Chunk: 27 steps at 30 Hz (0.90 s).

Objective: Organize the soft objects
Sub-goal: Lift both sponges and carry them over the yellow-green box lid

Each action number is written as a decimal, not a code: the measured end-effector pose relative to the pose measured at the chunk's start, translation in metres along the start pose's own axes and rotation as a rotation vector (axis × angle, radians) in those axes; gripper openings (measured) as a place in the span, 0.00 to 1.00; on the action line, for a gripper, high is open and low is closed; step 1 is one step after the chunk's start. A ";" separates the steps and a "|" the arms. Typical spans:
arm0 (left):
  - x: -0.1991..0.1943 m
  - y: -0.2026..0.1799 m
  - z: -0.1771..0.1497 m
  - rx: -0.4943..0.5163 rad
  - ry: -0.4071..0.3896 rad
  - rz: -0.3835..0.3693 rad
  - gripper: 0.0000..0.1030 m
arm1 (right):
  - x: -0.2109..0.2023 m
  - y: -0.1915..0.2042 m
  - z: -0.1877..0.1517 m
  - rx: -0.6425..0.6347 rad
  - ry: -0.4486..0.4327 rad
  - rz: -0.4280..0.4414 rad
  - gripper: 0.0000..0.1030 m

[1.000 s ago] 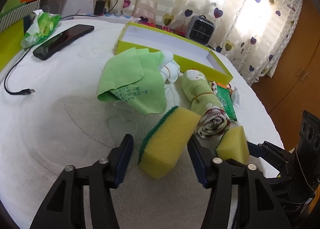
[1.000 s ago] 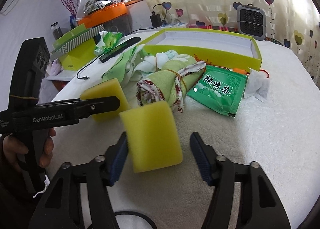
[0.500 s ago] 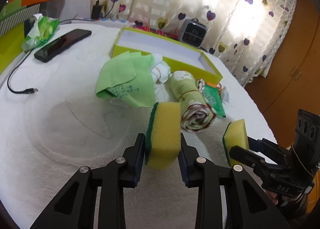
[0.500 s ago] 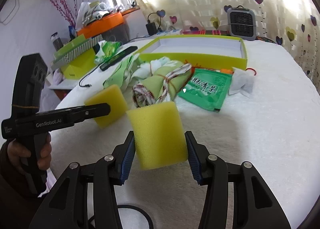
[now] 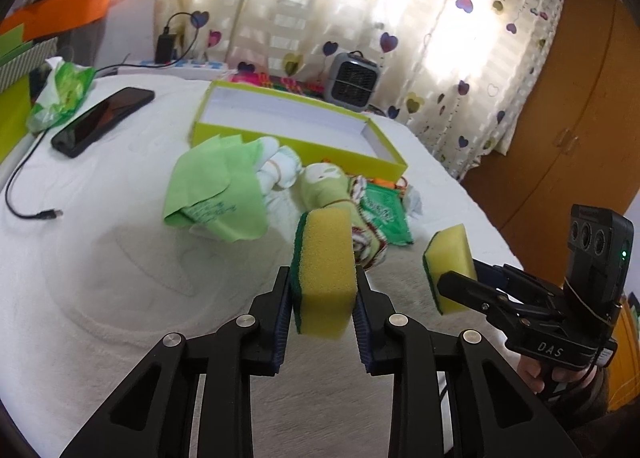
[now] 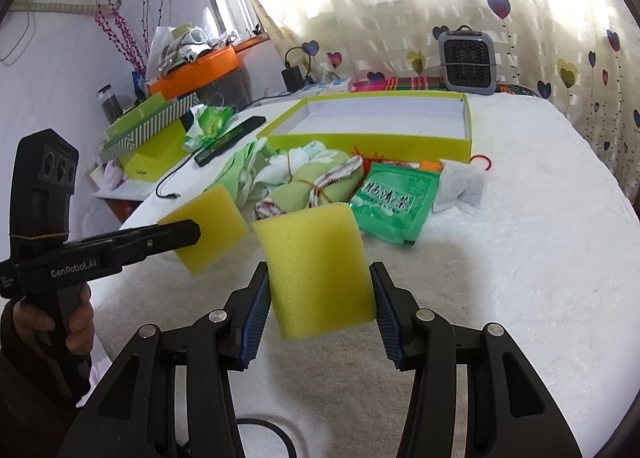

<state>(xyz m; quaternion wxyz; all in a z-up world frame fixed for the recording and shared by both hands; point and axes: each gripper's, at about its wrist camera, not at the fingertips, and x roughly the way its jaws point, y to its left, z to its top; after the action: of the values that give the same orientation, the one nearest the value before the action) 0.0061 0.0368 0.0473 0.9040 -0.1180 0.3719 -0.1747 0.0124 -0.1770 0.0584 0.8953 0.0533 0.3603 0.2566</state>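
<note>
Left tool (image 5: 322, 294): you are pinching the green-backed sponge (image 5: 324, 274), jaws closing.
Right tool (image 6: 318, 300): you are pinching the yellow sponge (image 6: 316, 270).
Yellow box (image 6: 360, 139): lying far, beyond both sponges.

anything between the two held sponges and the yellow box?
Yes. In the right wrist view, rolled cloths and a green tea packet lie before the yellow box, beyond both sponges.
</note>
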 end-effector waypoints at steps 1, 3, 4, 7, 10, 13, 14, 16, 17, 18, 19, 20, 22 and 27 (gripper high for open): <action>-0.001 -0.002 0.003 0.006 -0.004 -0.004 0.26 | -0.001 -0.001 0.002 0.001 -0.004 -0.003 0.48; -0.002 -0.003 0.008 0.012 -0.011 -0.012 0.26 | -0.004 -0.002 0.007 0.002 -0.018 -0.010 0.48; -0.003 -0.004 0.011 0.013 -0.016 -0.018 0.26 | -0.005 -0.003 0.009 0.004 -0.022 -0.011 0.48; -0.005 -0.005 0.025 0.015 -0.032 -0.029 0.26 | -0.006 -0.006 0.019 0.010 -0.028 -0.039 0.48; -0.004 -0.005 0.039 0.022 -0.043 -0.037 0.26 | -0.004 -0.010 0.029 0.019 -0.028 -0.052 0.48; 0.000 -0.004 0.055 0.029 -0.050 -0.032 0.26 | 0.000 -0.016 0.041 0.034 -0.028 -0.063 0.48; 0.002 -0.002 0.060 0.029 -0.050 -0.030 0.26 | 0.001 -0.019 0.045 0.038 -0.029 -0.065 0.48; 0.007 0.001 0.071 0.039 -0.047 -0.032 0.26 | 0.004 -0.022 0.051 0.042 -0.025 -0.068 0.48; 0.011 0.002 0.075 0.040 -0.039 -0.029 0.26 | 0.006 -0.024 0.056 0.041 -0.024 -0.067 0.48; 0.014 0.005 0.081 0.038 -0.034 -0.025 0.26 | 0.007 -0.026 0.060 0.042 -0.022 -0.065 0.48; 0.017 0.007 0.085 0.041 -0.033 -0.027 0.26 | 0.009 -0.028 0.064 0.043 -0.019 -0.069 0.48; 0.020 0.008 0.088 0.042 -0.029 -0.025 0.26 | 0.011 -0.030 0.070 0.042 -0.019 -0.077 0.48; 0.026 0.015 0.099 0.033 -0.021 -0.021 0.26 | 0.015 -0.033 0.079 0.041 -0.016 -0.088 0.48; 0.041 0.029 0.125 0.014 -0.023 -0.002 0.26 | 0.028 -0.042 0.101 0.058 -0.012 -0.112 0.48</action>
<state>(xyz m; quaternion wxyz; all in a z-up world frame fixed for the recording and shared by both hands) 0.1292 0.0571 0.0984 0.9090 -0.1139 0.3599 -0.1766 0.1149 -0.1905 0.1033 0.9084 0.0604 0.3648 0.1952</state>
